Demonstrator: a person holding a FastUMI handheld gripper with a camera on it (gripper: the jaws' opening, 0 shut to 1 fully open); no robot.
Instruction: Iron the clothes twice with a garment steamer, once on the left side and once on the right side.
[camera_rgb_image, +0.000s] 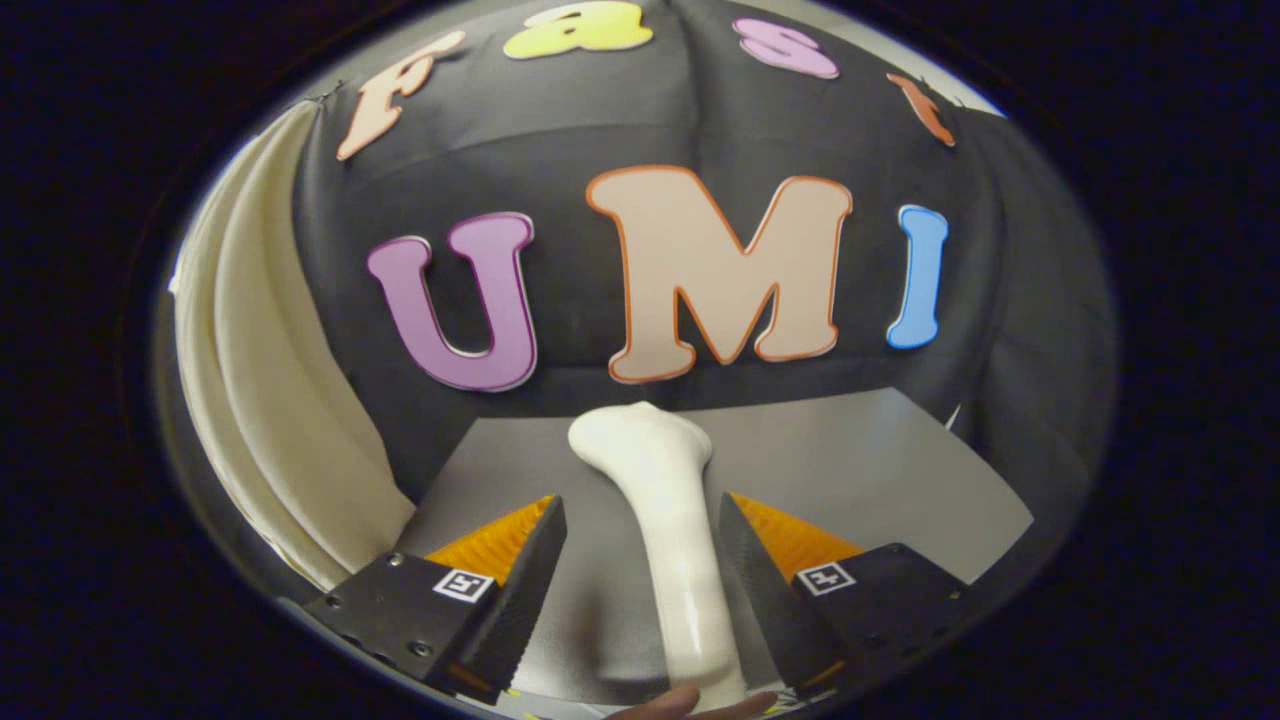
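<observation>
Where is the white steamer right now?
In the gripper view, the white garment steamer lies on the grey table, between the open gripper's fingers, touching neither.

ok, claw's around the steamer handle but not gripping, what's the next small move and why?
Probably close the claw on the steamer. Its white handle lies on the grey table between the two open fingers, with a gap on each side, so nothing holds it yet. The cream garment hangs off to the left, out of reach until the steamer is lifted.
</observation>
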